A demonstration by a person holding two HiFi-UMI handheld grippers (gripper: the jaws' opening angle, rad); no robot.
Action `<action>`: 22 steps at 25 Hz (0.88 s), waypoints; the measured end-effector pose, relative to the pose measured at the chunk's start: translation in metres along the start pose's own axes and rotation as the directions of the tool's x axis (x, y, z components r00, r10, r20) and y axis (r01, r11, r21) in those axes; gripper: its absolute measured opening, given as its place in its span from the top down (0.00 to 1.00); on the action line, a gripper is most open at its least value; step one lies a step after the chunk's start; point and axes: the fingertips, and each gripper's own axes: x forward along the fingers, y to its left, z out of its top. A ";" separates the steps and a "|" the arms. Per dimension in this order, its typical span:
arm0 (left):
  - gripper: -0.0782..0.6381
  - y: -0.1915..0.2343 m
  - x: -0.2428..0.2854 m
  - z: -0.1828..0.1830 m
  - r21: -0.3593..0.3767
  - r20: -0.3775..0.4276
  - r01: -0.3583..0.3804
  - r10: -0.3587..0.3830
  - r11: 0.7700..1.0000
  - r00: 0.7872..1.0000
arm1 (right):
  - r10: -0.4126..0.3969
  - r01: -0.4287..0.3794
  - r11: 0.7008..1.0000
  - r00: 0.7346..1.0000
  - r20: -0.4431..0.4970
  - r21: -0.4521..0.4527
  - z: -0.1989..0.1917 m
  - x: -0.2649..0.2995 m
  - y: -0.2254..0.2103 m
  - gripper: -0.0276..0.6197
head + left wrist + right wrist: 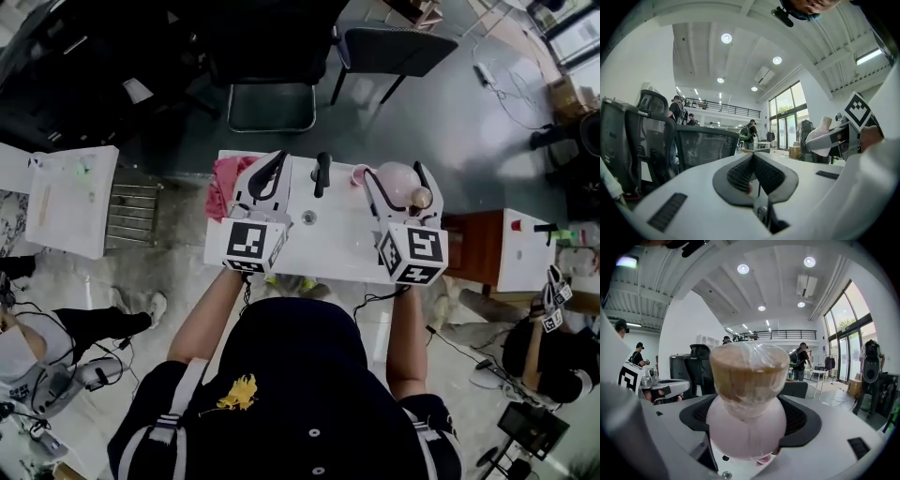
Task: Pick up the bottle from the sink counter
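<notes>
A pink round-bodied bottle [746, 425] with a tan, plastic-wrapped cap [748, 371] sits between the jaws of my right gripper [749, 404], which is shut on it. In the head view the bottle [394, 178] is held in the right gripper [398, 180] above the right part of the white sink counter [328, 246]. My left gripper [270, 161] hovers over the counter's left part. Its black pads [740, 173] meet with nothing between them, so the left gripper [753, 157] is shut and empty. From the left gripper view the bottle [820, 136] shows at the right.
A black faucet [322, 173] stands at the counter's back middle, with a drain [308, 217] in front of it. A pink cloth [225, 185] lies at back left and a small pink cup [359, 174] beside the faucet. Chairs [272, 89] stand behind; a wooden cabinet [473, 248] is at right.
</notes>
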 end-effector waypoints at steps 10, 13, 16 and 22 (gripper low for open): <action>0.87 -0.002 -0.004 0.010 0.006 0.008 -0.010 0.010 1.000 1.000 | -0.019 0.018 0.999 0.999 0.037 0.028 0.005 -0.011 -0.005 0.29; 0.87 -0.002 -0.004 0.012 0.006 0.008 -0.010 0.010 1.000 1.000 | -0.022 0.021 0.999 0.999 0.041 0.029 0.009 -0.011 -0.007 0.29; 0.87 -0.004 -0.004 0.013 0.008 0.009 -0.010 0.010 1.000 1.000 | -0.022 0.021 0.999 0.999 0.046 0.028 0.009 -0.013 -0.008 0.29; 0.87 -0.005 -0.006 0.011 0.005 0.011 -0.006 0.006 1.000 1.000 | -0.022 0.020 0.999 0.999 0.045 0.036 0.007 -0.013 -0.008 0.29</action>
